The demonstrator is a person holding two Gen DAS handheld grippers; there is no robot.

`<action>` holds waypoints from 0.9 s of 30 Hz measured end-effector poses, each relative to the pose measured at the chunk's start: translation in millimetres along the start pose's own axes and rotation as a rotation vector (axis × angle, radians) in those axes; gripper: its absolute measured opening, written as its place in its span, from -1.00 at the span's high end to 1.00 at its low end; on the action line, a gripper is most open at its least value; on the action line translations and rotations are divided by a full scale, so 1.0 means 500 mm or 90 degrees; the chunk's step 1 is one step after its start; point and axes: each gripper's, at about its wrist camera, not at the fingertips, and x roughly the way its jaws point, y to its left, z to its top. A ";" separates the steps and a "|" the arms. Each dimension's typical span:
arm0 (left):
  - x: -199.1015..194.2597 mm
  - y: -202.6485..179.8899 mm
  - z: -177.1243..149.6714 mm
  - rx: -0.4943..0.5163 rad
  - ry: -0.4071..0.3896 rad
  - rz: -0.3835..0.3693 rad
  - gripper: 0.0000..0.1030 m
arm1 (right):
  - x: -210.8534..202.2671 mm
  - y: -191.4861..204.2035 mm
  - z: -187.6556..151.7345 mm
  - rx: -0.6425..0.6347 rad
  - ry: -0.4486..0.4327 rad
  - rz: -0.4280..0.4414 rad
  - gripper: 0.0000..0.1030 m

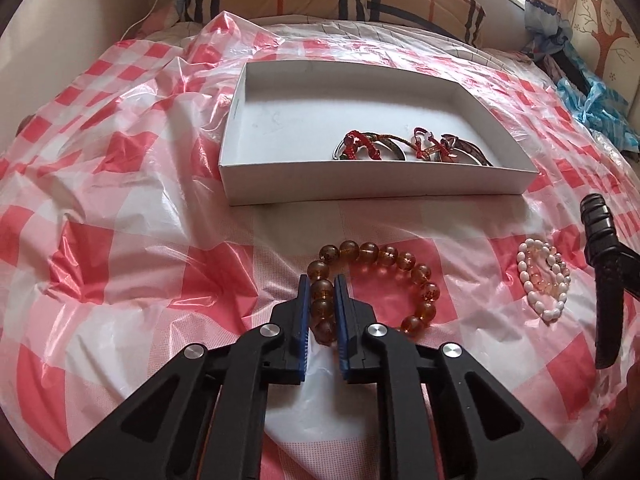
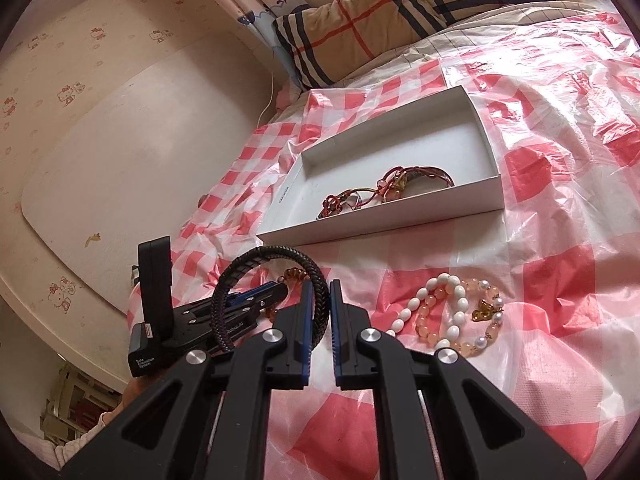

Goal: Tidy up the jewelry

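Left tool [image 1: 323, 286] is clamping narrow on the amber bead bracelet [image 1: 384, 280], pads squeezing the beads at its left side while the rest of the loop is lying on the red-and-white checked plastic sheet [image 1: 120, 240] over the bed. Right tool [image 2: 320, 292] is gripping the black braided bracelet [image 2: 276, 272], its loop arching up clear of the sheet. The white and peach bead bracelets [image 2: 452, 316] are resting just right of that tool, apart from it. The white box [image 1: 400, 190] is sitting beyond both, its near wall facing the tools, corded bracelets [image 1: 412, 146] bunched along that near wall, and its far half is lying open
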 end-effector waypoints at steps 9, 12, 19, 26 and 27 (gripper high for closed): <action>-0.105 0.023 -0.001 -0.101 -0.068 -0.125 0.79 | -0.002 0.026 0.000 -0.005 -0.012 0.018 0.82; -0.129 0.019 0.003 -0.109 -0.086 -0.145 0.79 | -0.002 0.028 0.001 -0.003 -0.014 0.017 0.82; -0.161 -0.010 0.014 -0.088 -0.105 -0.133 0.79 | -0.003 0.020 0.004 0.010 -0.020 0.020 0.80; -0.177 -0.034 0.020 -0.051 -0.124 -0.089 0.79 | -0.006 0.015 0.005 0.014 -0.026 0.019 0.79; -0.179 -0.034 0.021 -0.049 -0.126 -0.087 0.79 | -0.006 0.015 0.005 0.014 -0.027 0.019 0.79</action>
